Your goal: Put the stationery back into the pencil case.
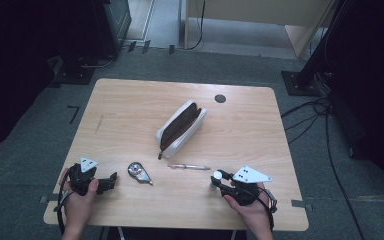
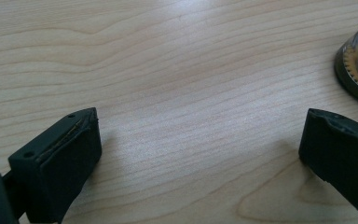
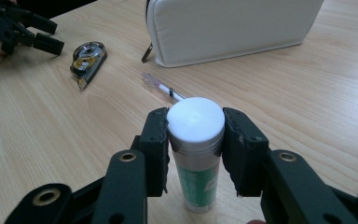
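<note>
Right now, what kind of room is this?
Probably an office or lab workroom: a wooden desk holding a pencil case, pen and glue stick, with cables across grey carpet.

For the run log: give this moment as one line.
right gripper: shut on upright white-capped green glue stick | left gripper: open, over bare wooden table

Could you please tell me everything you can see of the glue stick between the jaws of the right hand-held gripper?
The glue stick is a small cylinder with a round white cap on top, a silvery band under it and a green and white label on the body. It looks like plastic. It stands upright on the wooden table, cap on, near the front edge at the person's right. The right hand-held gripper has a black jaw pad against each side just below the cap. A pen lies just beyond it, apart.
</note>
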Motion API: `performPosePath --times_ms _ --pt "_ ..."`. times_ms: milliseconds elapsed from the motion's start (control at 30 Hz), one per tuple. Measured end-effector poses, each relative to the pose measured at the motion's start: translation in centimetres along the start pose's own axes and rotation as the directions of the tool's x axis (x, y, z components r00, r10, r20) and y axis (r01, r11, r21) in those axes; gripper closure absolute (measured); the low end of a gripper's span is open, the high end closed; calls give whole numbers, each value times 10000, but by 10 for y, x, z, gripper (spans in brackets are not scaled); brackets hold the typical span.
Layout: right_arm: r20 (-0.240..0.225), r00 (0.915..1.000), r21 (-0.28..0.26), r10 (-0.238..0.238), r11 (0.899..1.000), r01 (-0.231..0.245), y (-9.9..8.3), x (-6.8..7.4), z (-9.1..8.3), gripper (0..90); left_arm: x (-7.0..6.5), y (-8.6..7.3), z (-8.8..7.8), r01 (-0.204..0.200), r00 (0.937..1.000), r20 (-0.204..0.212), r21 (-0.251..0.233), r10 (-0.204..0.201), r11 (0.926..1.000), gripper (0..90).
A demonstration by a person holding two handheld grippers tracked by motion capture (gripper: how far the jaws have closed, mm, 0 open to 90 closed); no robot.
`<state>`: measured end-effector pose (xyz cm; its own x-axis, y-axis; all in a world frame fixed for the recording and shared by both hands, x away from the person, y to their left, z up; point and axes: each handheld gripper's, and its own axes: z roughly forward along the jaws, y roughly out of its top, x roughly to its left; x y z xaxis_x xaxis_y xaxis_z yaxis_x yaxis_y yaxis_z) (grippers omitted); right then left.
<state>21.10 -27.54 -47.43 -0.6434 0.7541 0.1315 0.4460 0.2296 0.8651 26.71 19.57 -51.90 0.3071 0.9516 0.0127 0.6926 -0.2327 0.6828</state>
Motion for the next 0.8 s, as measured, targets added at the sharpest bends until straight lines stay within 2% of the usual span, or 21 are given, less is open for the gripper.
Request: performPosePath --times_ms 267,800 --pt "57 9998 -198 210 9996 -209 4 -2 -2 656 0 0 0 -22 10000 22 6 22 10000 0" --pt "57 10000 -505 -22 9987 24 47 0 0 656 0 0 0 -98 9999 111 23 97 9999 0"
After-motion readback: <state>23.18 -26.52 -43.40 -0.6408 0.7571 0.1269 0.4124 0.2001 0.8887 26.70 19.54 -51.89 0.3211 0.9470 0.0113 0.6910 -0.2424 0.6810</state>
